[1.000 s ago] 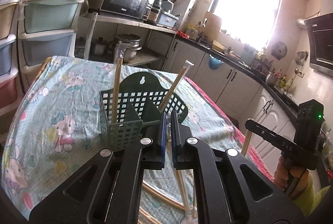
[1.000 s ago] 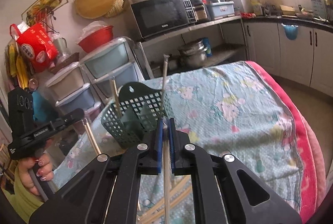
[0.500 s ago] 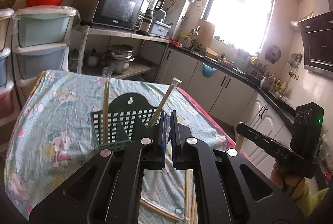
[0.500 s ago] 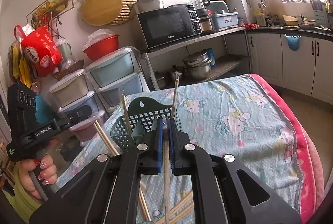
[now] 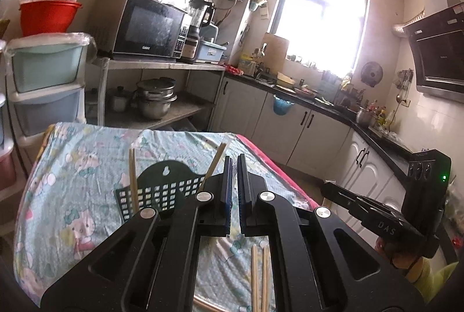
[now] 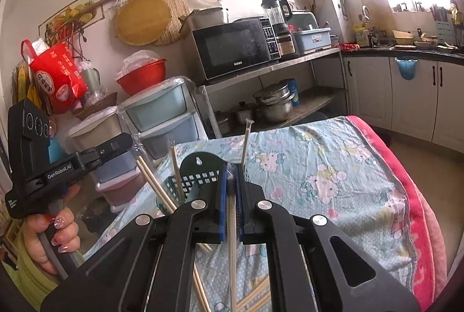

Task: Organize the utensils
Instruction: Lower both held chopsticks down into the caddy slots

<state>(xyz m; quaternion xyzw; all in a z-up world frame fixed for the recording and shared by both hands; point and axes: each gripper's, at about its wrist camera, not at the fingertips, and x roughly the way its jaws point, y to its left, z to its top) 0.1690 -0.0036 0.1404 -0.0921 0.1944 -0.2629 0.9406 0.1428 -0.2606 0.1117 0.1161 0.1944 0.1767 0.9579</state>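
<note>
- Although the right gripper (image 6: 231, 187) blocked much of its own view, its blue pads were clamped on a wrapped pair of chopsticks (image 6: 246, 142), whose top end stood above the jaws and whose lower length ran down between the black arms.
- Left gripper (image 5: 232, 184): jaws nearly together; in the right wrist view a bare pair of chopsticks (image 6: 155, 181) slanted down from it, though the pinch itself could not be seen.
- Green slotted basket (image 5: 162, 190) stood toward the table's (image 5: 87, 155) far end, its lower half hidden behind the grippers; sticks rose from it.
- Loose chopsticks (image 5: 259, 277) lay at the table's near edge, cut off by the frame.
- A hand (image 6: 55, 236) gripped the left handle.
</note>
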